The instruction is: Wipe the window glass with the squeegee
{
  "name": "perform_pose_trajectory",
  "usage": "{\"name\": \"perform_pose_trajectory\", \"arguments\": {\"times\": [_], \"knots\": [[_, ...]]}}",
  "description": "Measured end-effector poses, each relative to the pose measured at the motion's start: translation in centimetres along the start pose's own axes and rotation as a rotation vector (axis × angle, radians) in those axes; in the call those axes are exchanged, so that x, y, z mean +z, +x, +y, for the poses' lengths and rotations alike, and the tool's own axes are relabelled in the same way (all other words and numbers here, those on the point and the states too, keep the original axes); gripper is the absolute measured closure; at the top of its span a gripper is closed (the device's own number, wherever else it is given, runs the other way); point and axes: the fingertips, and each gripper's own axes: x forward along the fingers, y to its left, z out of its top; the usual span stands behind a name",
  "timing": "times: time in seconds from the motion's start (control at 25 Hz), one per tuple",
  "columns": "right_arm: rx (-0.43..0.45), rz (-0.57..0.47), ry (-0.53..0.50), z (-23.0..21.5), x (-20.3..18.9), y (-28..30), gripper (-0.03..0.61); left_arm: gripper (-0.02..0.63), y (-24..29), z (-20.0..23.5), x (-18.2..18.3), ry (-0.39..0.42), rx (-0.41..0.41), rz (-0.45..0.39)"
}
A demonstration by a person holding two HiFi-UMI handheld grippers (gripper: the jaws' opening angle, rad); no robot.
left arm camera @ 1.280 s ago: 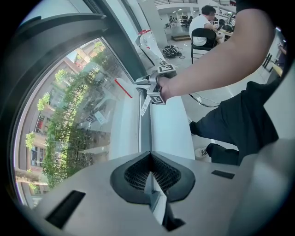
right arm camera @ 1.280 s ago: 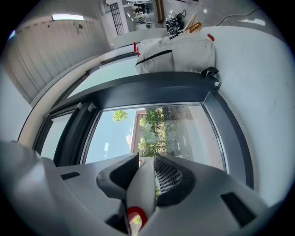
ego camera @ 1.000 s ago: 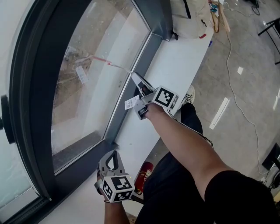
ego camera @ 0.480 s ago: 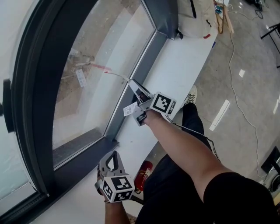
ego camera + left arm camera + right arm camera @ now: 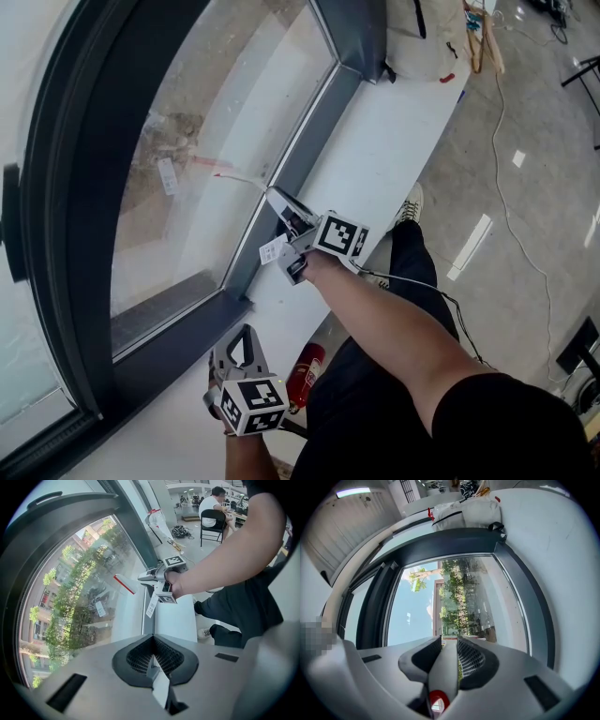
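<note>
The squeegee has a pale handle and a red-and-white blade [image 5: 232,175]. The blade rests against the window glass [image 5: 206,112] near its lower right edge. My right gripper [image 5: 284,218] is shut on the handle [image 5: 444,667], and a white tag [image 5: 271,249] hangs below it. In the left gripper view the blade [image 5: 124,583] and the right gripper [image 5: 161,576] show ahead against the glass. My left gripper [image 5: 239,349] is shut and holds nothing. It sits low over the white sill, apart from the glass.
A dark grey window frame [image 5: 281,173] borders the glass, with a white sill [image 5: 384,150] beside it. A pale bag [image 5: 422,37] lies at the sill's far end. A red fire extinguisher [image 5: 305,370] stands below, and a cable [image 5: 502,187] crosses the floor. A seated person [image 5: 215,506] is far off.
My right gripper has drawn the squeegee blade along the glass toward me, nearer the lower frame. The left gripper has stayed where it was.
</note>
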Motion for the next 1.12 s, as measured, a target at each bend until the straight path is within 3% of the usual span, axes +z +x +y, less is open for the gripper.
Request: {"name": "perform_pose_trajectory", "arguments": {"times": [0.24, 0.6, 0.8, 1.12], "knots": [[-0.005, 0.017, 0.01, 0.0, -0.7, -0.3, 0.486, 0.614, -0.4, -0.2, 0.1, 0.0, -0.003, 0.007], [0.031, 0.009, 0.006, 0.8, 3.9, -0.9, 0.486, 0.614, 0.6, -0.5, 3.9, 0.04, -0.042, -0.002], [0.039, -0.03, -0.011, 0.7, 9.3, -1.6, 0.486, 0.614, 1.0, -0.1, 7.2, 0.078, -0.056, -0.013], [-0.026, -0.22, -0.035, -1.7, 21.8, -2.7, 0.486, 0.614, 2.8, -0.4, 12.1, 0.091, -0.112, -0.011]]}}
